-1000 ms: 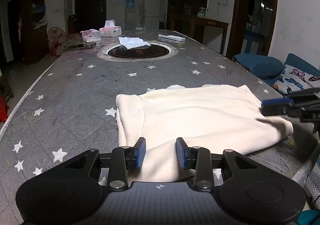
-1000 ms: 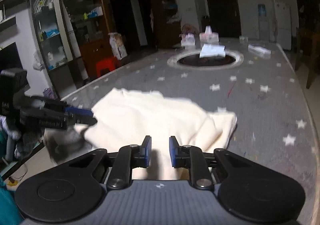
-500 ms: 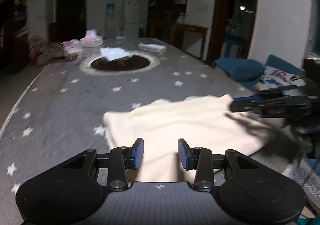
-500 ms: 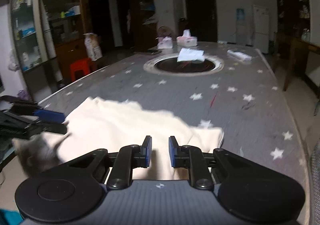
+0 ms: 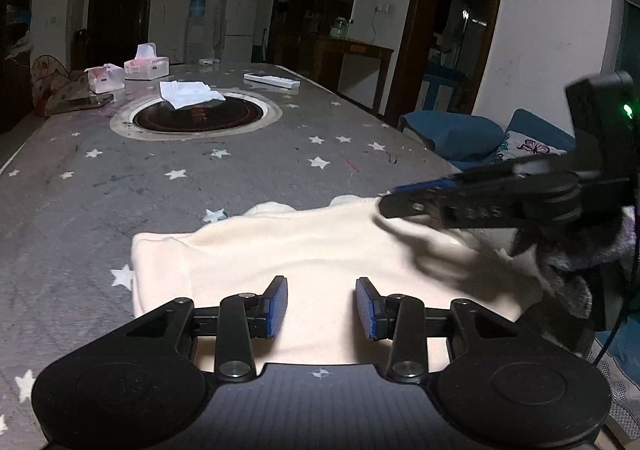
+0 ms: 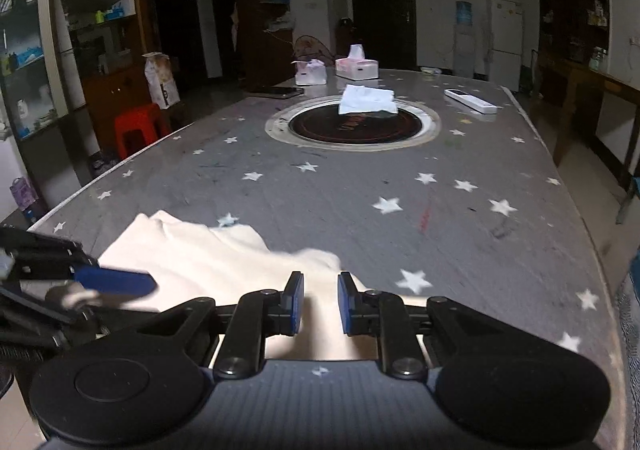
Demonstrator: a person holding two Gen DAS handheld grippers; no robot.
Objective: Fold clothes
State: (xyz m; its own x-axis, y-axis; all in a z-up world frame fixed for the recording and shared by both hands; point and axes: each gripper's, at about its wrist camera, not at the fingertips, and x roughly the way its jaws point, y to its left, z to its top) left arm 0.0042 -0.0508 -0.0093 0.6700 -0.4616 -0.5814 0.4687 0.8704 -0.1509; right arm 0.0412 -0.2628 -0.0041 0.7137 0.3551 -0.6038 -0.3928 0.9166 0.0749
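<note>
A cream garment (image 5: 300, 246) lies folded flat on the star-patterned table (image 5: 180, 185), close to the near edge. My left gripper (image 5: 320, 290) hovers over its near part, open, with nothing between the blue pads. In the left wrist view my right gripper (image 5: 394, 199) reaches in from the right, just above the garment's far right corner, and casts a shadow on it. In the right wrist view the right gripper (image 6: 320, 282) is over the garment (image 6: 208, 262), its jaws a narrow gap apart and empty. The left gripper's blue fingertip (image 6: 116, 280) shows at the left.
A round dark hob (image 5: 196, 115) is set in the table's middle with a white cloth (image 5: 188, 93) on it. Beyond it lie tissue boxes (image 5: 146, 65), a phone (image 5: 80, 103) and a white remote (image 5: 272, 79). Blue cushions (image 5: 452, 129) sit right of the table, and a red stool (image 6: 140, 125) left.
The right gripper has come in from the right over the garment's corner, nearer the left gripper. Both cameras swung across the table. The left jaws stand slightly wider.
</note>
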